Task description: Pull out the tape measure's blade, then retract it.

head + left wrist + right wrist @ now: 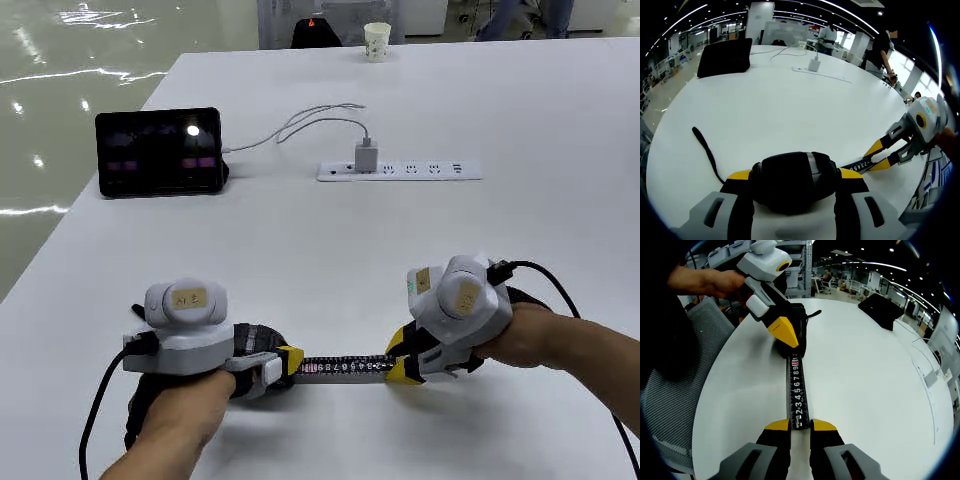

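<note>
Item: black, round-bodied tape measure case, resting on the white desk at about 7 o'clock in the head view. It was clamped between the yellow-tipped fingers of the left gripper, one finger on each flank. A black wrist strap trailed from the case toward 10 o'clock in the left gripper view. Attached: pale steel blade with black numerals and a red mark near the case, running from the case's mouth toward 3 o'clock in the head view, low over the desk. The right gripper had its fingers closed on the blade's free end. Condition of task: the pull-out appeared begun but short, with only a brief run of numerals exposed between the two grippers. Further extension seemed possible, and the whole retraction was judged outstanding. Also on the desk, well apart from the work: a black rectangular tablet at 10 o'clock, a white power strip with a white charger plugged in at 12 o'clock, and a white paper cup at the far edge.
</note>
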The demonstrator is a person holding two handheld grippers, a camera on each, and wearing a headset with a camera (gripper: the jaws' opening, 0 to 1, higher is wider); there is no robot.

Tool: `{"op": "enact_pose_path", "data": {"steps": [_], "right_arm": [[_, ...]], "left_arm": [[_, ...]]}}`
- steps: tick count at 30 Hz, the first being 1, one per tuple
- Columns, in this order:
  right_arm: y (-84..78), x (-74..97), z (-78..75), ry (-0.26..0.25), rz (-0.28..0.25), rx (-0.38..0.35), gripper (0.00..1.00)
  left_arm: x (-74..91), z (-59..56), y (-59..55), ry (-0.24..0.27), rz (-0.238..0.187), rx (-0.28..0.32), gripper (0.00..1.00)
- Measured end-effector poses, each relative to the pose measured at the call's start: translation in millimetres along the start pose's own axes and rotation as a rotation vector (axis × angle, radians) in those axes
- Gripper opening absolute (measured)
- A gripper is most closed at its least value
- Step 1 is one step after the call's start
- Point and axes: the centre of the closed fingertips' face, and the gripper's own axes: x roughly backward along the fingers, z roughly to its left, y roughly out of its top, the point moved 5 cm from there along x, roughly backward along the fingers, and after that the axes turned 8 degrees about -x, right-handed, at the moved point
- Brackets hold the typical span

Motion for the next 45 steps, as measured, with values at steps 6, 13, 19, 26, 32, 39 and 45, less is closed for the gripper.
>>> {"op": "enact_pose_path", "data": {"steps": [6,13,19,26,32,39,45], "right_arm": [[4.2,-3.6,1.1,0.005,-0.002,0.003,0.10],[9.2,-7.9,2.1,0.008,-0.011,0.002,0.10],[15.7,-13.1,2.8,0.014,-0.022,0.003,0.10],[22.9,-18.5,3.5,0.021,-0.032,0.004,0.10],[27.8,-22.0,4.4,0.025,-0.038,0.006,0.10],[34.3,-27.4,5.9,0.030,-0.045,0.012,0.10],[40.1,-32.5,7.3,0.037,-0.055,0.012,0.10]], "left_arm": [[0.2,0.2,-0.1,-0.003,0.002,-0.003,0.60],[0.1,0.2,0.0,-0.005,0.004,-0.002,0.60],[-0.2,0.3,0.2,-0.006,0.004,0.000,0.60],[-0.3,0.5,0.5,-0.009,0.005,0.002,0.60],[0.0,0.5,0.6,-0.010,0.005,0.002,0.60],[0.2,0.8,0.4,-0.012,0.006,0.004,0.60],[0.3,0.9,0.2,-0.014,0.008,0.004,0.60]]}}
